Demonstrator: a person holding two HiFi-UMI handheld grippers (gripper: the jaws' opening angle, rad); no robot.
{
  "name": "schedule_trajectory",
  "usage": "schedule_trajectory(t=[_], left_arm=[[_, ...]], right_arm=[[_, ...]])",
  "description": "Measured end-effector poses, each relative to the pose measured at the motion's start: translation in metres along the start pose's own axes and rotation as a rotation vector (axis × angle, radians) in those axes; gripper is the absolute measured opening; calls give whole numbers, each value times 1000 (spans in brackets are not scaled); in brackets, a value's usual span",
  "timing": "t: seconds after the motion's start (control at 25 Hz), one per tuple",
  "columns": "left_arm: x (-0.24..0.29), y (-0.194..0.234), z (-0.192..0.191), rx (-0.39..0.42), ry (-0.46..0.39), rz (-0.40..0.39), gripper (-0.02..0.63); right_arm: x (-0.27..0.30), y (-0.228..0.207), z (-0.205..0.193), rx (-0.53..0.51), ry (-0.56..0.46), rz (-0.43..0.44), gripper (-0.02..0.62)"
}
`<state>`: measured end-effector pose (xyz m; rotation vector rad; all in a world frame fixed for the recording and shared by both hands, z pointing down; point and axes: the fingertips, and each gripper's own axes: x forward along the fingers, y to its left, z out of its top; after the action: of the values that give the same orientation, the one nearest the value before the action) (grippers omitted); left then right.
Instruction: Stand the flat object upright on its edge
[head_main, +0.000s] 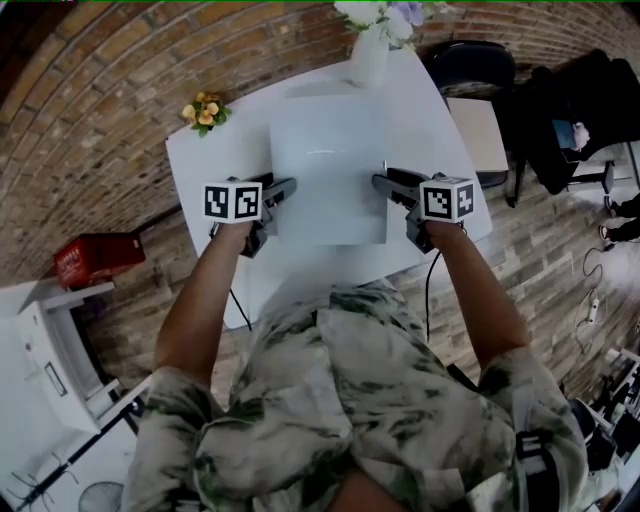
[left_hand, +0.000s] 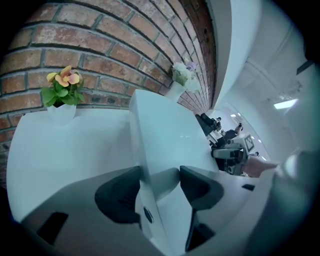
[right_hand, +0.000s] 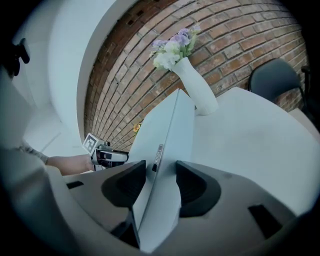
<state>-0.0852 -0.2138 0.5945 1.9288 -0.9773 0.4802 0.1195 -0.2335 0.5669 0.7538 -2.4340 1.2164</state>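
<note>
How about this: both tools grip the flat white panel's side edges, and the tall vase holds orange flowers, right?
Wrong flowers: the head view shows the tall vase holding white and purple blooms; the orange flowers stand apart. The rest holds.

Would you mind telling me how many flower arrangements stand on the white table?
2. A pot of orange flowers sits at the table's far left corner; a white vase of pale flowers stands at its far edge. None seems hidden.
</note>
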Motion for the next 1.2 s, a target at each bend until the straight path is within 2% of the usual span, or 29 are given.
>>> schedule_trajectory(t=[0.32, 0.72, 1.2], left_arm=[[-8, -15, 15, 96, -6, -27, 262], [-10, -33, 43, 240, -12, -52, 262], [-13, -54, 84, 419, -72, -41, 262]], right_arm=[[-24, 24, 10, -83, -76, -39, 198], [-55, 51, 25, -250, -190, -126, 184], [-76, 68, 39, -407, -286, -224, 175]])
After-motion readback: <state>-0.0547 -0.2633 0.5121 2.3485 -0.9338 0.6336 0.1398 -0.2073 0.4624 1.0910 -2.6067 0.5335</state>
